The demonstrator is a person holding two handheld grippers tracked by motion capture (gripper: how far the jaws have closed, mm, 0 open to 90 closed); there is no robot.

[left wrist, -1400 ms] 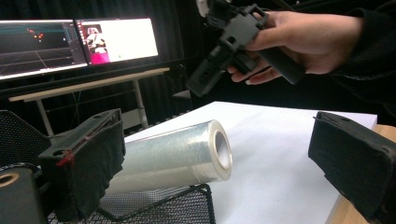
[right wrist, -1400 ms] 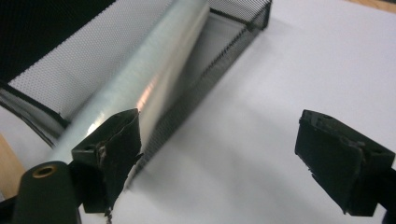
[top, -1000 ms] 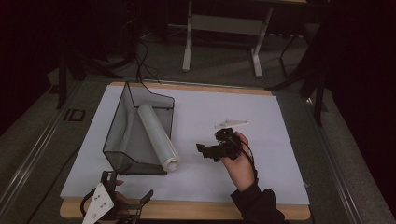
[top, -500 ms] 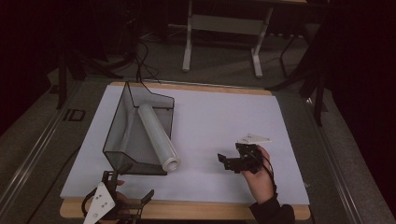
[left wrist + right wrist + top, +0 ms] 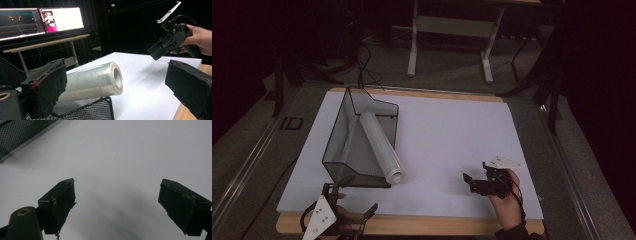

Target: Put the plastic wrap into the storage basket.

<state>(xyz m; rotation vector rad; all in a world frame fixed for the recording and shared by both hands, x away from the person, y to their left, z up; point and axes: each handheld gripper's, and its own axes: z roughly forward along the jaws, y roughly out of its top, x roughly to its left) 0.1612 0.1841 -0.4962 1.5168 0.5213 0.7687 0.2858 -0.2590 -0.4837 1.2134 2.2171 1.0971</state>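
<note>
The right gripper (image 5: 477,184), jaws spread wide and holding nothing, is hovering above the white table cover (image 5: 447,130) well to the right of the wire basket (image 5: 343,150), having pulled back toward the near edge over the past second from a spot much closer to the basket's open front. Inside that basket the roll of clear film (image 5: 380,147) is lying on its side, its near end poking out just past the basket's front rim. The left gripper (image 5: 347,210), its jaws also standing wide apart around empty air, is waiting just in front of the basket's near corner, pointing at the roll's open end. The retreat suggests the right hand is finishing with the roll, leaving any next grasp to the left.
</note>
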